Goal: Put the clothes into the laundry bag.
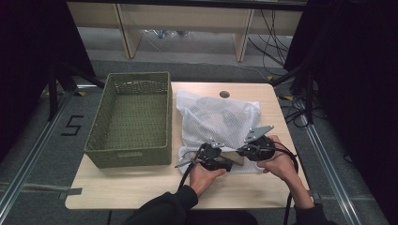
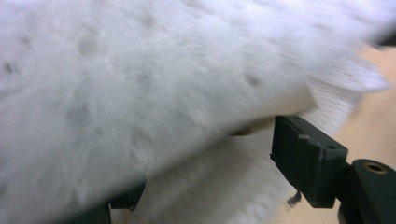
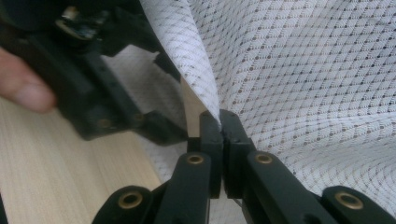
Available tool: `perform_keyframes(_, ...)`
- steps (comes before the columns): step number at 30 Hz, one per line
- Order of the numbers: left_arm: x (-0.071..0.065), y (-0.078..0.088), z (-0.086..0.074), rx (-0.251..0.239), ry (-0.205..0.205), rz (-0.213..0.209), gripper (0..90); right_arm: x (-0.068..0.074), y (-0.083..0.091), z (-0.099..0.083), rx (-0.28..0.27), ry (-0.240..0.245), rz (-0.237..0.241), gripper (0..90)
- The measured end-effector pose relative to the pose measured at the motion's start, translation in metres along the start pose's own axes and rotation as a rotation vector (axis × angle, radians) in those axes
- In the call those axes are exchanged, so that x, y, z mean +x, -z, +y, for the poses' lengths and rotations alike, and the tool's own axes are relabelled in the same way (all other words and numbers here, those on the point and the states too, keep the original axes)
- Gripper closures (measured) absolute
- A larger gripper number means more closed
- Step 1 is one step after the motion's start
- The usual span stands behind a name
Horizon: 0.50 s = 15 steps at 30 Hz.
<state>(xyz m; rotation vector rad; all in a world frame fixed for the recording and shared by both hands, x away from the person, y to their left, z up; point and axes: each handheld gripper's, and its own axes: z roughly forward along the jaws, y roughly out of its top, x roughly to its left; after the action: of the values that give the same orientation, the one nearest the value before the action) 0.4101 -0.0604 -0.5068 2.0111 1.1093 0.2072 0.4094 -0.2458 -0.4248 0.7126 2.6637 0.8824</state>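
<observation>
A white mesh bag lies on the wooden table, to the right of a green basket. My right gripper is at the bag's near edge. In the right gripper view the right gripper is shut on a fold of the mesh bag. My left gripper lies close beside it, at the same near edge. In the left gripper view the left gripper stands open, with blurred bag fabric lying between and over its jaws. The left gripper also appears in the right gripper view.
The green basket, with nothing showing inside it, fills the table's left half. Bare tabletop runs along the near edge around the person's hands. A round hole sits at the table's far edge. Dark curtains and floor rails flank the table.
</observation>
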Motion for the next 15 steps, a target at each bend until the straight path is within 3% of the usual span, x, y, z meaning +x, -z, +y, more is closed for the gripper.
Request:
perform_keyframes(2,0.004,-0.003,0.002,-0.009,-0.005,0.013,33.5,0.000,0.000,0.000,0.003,-0.011,-0.002,90.0)
perform_keyframes(3,0.006,-0.005,0.002,-0.024,0.007,0.007,38.7,-0.001,-0.001,-0.001,-0.006,0.016,0.003,90.0)
perform_keyframes(4,0.007,-0.007,0.003,-0.055,0.021,0.005,47.7,-0.001,-0.001,-0.001,-0.006,0.017,0.001,90.0)
perform_keyframes(5,0.011,-0.006,0.004,-0.089,-0.017,0.019,59.9,-0.002,-0.001,-0.001,-0.004,0.017,-0.002,90.0)
perform_keyframes(6,0.014,-0.003,0.005,-0.079,-0.055,0.040,74.5,-0.001,0.000,-0.001,0.001,0.011,-0.006,90.0)
perform_keyframes(7,0.012,-0.005,0.006,-0.134,-0.016,0.051,78.9,-0.001,0.000,-0.001,0.008,-0.006,-0.007,90.0)
perform_keyframes(8,0.016,-0.001,0.009,-0.148,-0.022,0.088,82.3,-0.001,0.000,-0.002,0.005,0.003,-0.008,90.0)
perform_keyframes(10,0.021,0.002,0.013,-0.175,-0.032,0.119,85.6,-0.001,-0.001,-0.001,0.001,0.013,-0.004,90.0)
perform_keyframes(12,0.027,0.006,0.019,-0.198,-0.077,0.186,85.8,0.000,-0.002,-0.001,0.008,0.010,0.002,90.0)
perform_keyframes(15,0.030,0.005,0.018,-0.180,-0.083,0.196,82.9,0.002,-0.006,-0.001,0.015,0.029,0.013,90.0)
